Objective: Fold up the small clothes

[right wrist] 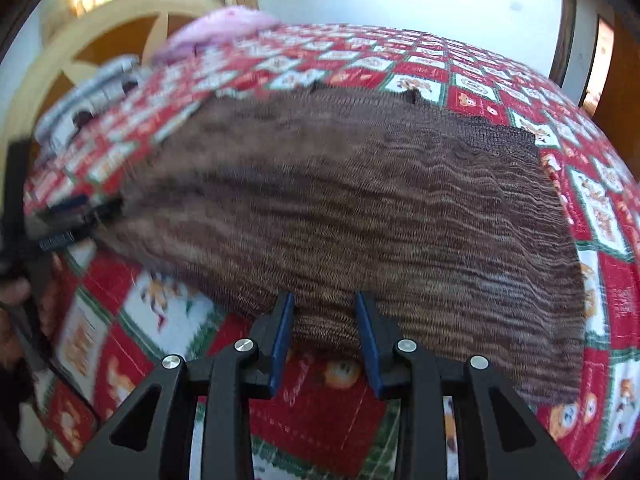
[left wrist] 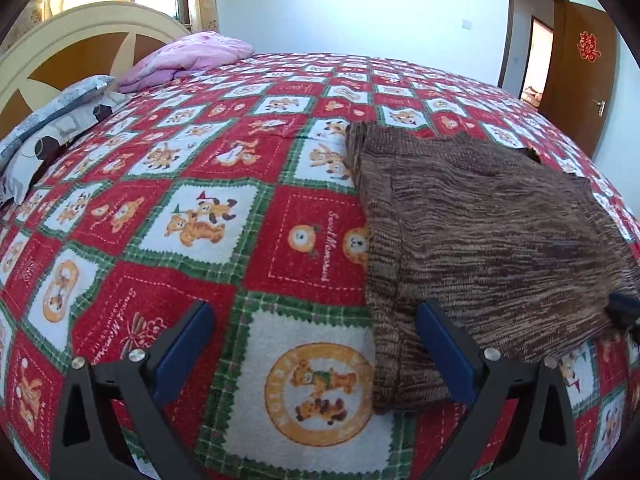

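One brown sweater [right wrist: 352, 208] lies on the quilt [left wrist: 192, 208], its far edge blurred. My left claw [left wrist: 316, 316] is spread wide beside it; my right claw [right wrist: 324, 320] seems half-spread at its near hem, pinching nothing.

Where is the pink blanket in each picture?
Left wrist view: the pink blanket lies at the upper left, at the far end of the bed beside the cream headboard.
Right wrist view: the pink blanket is at the top, left of centre and blurred, again next to the headboard.
Shared landmark: the brown sweater on the red checked bedspread.
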{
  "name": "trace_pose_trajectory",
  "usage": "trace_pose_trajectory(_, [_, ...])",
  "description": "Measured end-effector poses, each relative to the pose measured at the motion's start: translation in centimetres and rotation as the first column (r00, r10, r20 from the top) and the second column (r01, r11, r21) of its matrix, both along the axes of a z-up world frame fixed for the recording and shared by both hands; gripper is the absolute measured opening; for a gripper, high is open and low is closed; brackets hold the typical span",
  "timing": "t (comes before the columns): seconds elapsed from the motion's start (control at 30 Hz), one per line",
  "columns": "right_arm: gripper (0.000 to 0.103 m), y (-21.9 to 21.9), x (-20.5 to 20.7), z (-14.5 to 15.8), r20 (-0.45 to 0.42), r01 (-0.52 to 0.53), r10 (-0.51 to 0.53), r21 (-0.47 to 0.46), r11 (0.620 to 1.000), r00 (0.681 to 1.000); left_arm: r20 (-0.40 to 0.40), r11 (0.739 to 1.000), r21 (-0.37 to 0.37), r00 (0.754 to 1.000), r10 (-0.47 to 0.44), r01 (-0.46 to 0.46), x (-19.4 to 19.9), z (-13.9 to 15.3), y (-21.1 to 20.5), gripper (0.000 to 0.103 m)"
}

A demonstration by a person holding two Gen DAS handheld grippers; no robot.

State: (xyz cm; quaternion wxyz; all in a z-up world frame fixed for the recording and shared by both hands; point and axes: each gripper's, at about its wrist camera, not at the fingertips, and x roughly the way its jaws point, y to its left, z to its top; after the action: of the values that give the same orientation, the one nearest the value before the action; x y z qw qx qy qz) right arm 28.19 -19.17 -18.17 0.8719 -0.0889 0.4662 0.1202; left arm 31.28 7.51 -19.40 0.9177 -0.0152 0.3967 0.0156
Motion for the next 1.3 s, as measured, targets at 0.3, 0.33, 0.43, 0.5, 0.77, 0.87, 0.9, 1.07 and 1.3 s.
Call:
trace_pose_trajectory(0.3, [0.033,1.5,0.2,3.0,0.105,-0.017,0.009,0.081,0.997,0.994,0.017,1.000,0.016,1.000,-0.001,0.000,-0.2,-0.2,-0.4,0.103])
trace_pose_trajectory(0.33, [0.034,2.3,0.6,2.2,0.090,-0.028,0.021,0.076,0.997,0.996,0.017,1.000,0.016,1.000,0.000,0.000,-0.2,-0.2,-0.4,0.103])
trace_pose_trajectory(0.43, [0.034,3.9,0.9,-0.4,0.039,-0.023,0.022,0.042,0.999,0.999,0.015,1.000,0.014,1.000,-0.001,0.000,-0.2,-0.3,-0.4,0.103])
trace_pose_trajectory(0.5, [0.034,4.4,-0.3,-0.6,0.079,-0.019,0.018,0.011,1.000,0.997,0.014,1.000,0.013,1.000,-0.001,0.001,-0.3,-0.3,-0.4,0.103])
trace_pose_trajectory(0.77, [0.034,4.4,-1.5,-0.3,0.095,-0.071,0.074,-0.033,0.997,0.993,0.011,1.000,0.004,1.000,-0.004,0.004,-0.1,-0.1,-0.3,0.103])
trace_pose_trajectory(0.87, [0.035,4.6,-2.5,0.1,0.112,-0.084,0.088,-0.041,0.996,0.990,0.002,1.000,-0.011,1.000,-0.017,0.017,-0.2,0.3,-0.1,0.103])
trace_pose_trajectory(0.9, [0.035,4.7,-2.8,0.4,0.118,-0.092,0.096,-0.033,0.995,0.988,0.003,1.000,-0.018,1.000,-0.021,0.021,-0.3,0.5,0.0,0.103])
trace_pose_trajectory(1.07, [0.035,6.8,-4.3,1.5,0.174,-0.174,0.179,-0.043,0.984,0.968,0.027,0.999,-0.034,0.999,-0.038,0.039,-0.8,1.7,1.2,0.103])
trace_pose_trajectory(1.3, [0.036,11.4,-4.0,1.0,0.185,-0.277,0.289,-0.087,0.957,0.939,0.061,0.999,-0.046,0.998,-0.002,0.005,0.7,2.9,4.9,0.103])
